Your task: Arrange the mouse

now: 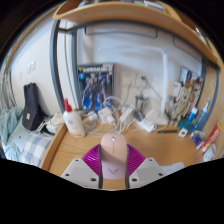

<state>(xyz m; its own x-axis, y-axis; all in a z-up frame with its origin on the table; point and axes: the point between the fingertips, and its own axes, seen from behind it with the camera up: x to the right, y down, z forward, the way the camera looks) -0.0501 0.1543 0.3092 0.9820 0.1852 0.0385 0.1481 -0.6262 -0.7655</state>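
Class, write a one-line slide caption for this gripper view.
Gripper holds a mouse between its fingers above a wooden desk, cluttered shelf beyond.

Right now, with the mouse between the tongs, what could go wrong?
The mouse sits between the tongs; its cable trails ahead across the desk and could snag. The red-capped white bottle stands close beside that cable; a pull or swing could topple it.

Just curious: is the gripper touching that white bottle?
Apart. Gripper view shows the bottle standing on the desk beyond the gripper, bare wood between them.
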